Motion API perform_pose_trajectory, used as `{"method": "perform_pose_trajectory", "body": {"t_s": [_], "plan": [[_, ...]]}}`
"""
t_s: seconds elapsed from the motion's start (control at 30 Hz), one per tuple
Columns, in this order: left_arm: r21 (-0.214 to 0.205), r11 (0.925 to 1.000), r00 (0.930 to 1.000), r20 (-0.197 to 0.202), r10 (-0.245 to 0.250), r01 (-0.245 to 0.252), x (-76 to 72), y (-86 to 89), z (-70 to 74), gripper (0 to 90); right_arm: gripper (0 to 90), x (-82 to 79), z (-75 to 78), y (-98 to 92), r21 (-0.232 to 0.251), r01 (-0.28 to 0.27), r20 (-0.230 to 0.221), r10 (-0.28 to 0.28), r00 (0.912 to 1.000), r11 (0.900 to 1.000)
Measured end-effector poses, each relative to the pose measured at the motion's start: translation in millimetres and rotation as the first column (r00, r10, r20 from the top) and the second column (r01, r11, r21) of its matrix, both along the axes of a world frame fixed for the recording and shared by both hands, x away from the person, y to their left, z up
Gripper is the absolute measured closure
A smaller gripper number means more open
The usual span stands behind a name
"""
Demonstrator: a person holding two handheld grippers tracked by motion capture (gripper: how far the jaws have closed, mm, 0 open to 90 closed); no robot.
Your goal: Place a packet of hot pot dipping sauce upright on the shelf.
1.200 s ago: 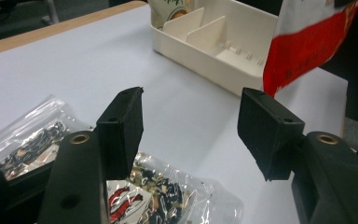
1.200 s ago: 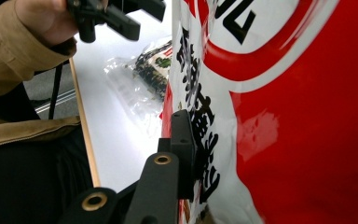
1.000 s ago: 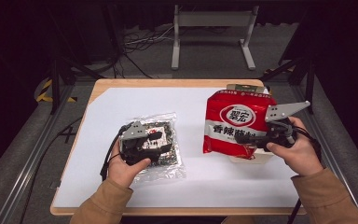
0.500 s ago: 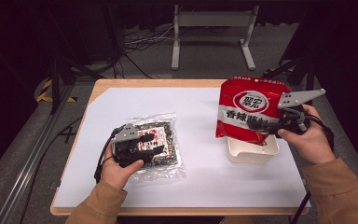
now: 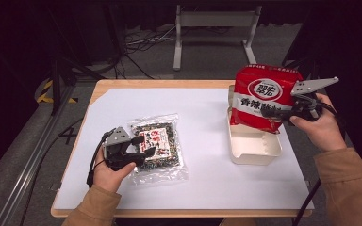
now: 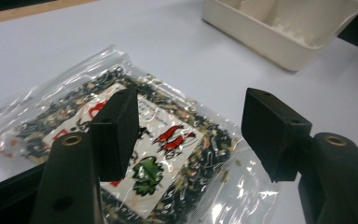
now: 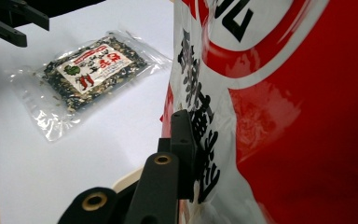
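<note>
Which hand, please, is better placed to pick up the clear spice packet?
Left: the left hand-held gripper hangs open just above the clear spice packet, while the right hand-held gripper is shut on the red bag.

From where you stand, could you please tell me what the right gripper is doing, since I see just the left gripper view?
Observer: The right gripper is shut on the edge of a red snack bag and holds it up off the table.
Operator: Thank you. Where is that bag relative to the cream tray?
Observer: It hangs over the far end of the cream tray; I cannot tell whether they touch.
Operator: And where does my gripper sit on the clear bag?
Observer: The left gripper, jaws open, is over the left side of the clear spice bag.
</note>
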State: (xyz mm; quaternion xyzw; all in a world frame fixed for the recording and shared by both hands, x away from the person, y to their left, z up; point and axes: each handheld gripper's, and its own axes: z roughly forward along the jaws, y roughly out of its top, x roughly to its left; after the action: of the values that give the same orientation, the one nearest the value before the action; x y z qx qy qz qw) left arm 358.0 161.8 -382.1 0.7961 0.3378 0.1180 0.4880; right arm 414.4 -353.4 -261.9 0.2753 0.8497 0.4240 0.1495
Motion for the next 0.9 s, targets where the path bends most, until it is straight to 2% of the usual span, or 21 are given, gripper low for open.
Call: {"method": "perform_pose_trajectory", "body": {"t_s": [0.37, 0.47, 0.5, 0.57, 0.9], "plan": [[-0.001, 0.9987, 0.9984, -0.026, 0.051, -0.051, 1.6, 21.8, -8.9, 35.6, 83.1, 19.1, -2.0, -10.4, -0.017, 0.013, 0.028, -0.012, 0.9995, 0.9998], [-0.001, 0.9985, 0.9980, -0.032, 0.055, -0.055, 1.9, 23.5, -10.6, 35.5, 83.1, 22.2, -3.7, -10.0, -0.036, 0.017, 0.026, -0.016, 0.9995, 0.9992], [-0.002, 0.9984, 0.9979, -0.032, 0.056, -0.056, 2.2, 24.2, -11.1, 35.5, 83.2, 25.9, -5.9, -8.9, -0.061, 0.024, 0.023, -0.023, 0.9995, 0.9979], [-0.006, 0.9980, 0.9976, -0.029, 0.063, -0.063, 2.4, 24.7, -11.0, 35.5, 83.2, 30.1, -8.5, -7.9, -0.080, 0.028, 0.018, -0.027, 0.9995, 0.9964], [-0.011, 0.9978, 0.9973, -0.035, 0.065, -0.066, 1.2, 27.4, -11.0, 35.4, 83.1, 49.1, -20.3, -1.0, -0.132, 0.030, 0.002, -0.030, 0.9995, 0.9908]]}}
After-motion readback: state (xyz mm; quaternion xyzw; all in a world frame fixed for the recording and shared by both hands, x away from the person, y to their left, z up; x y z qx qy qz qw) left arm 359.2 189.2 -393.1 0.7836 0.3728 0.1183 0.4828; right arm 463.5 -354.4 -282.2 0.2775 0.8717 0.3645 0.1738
